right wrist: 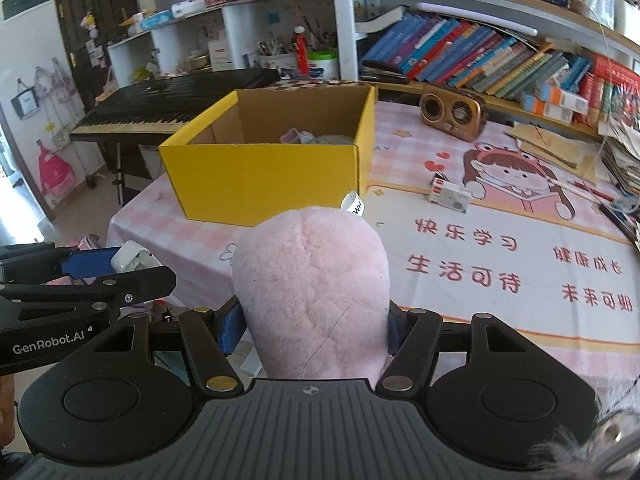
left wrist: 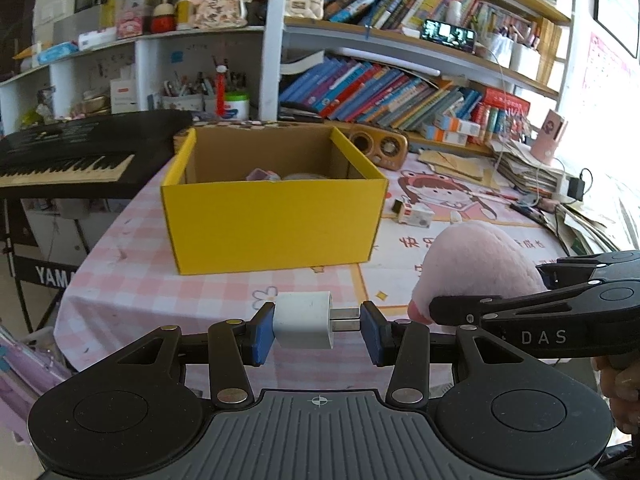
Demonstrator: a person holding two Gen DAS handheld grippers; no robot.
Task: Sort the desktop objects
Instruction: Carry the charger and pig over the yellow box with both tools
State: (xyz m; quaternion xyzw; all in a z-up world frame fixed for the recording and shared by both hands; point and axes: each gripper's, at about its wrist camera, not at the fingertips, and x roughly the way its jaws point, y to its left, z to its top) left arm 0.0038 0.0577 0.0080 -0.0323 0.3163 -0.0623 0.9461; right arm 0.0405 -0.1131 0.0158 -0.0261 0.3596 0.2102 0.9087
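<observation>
Holding one charger (left wrist: 304,320), one plush (right wrist: 312,292); one box (left wrist: 272,220).

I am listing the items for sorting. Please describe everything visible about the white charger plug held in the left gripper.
The small white plastic charger plug is a rounded cube with two metal prongs on one side. It lies sideways, lifted above the pink checked tablecloth, clamped in the left hand-held gripper: one blue pad presses its flat back, the other meets the prong tips. Faint marks show on its face.
</observation>
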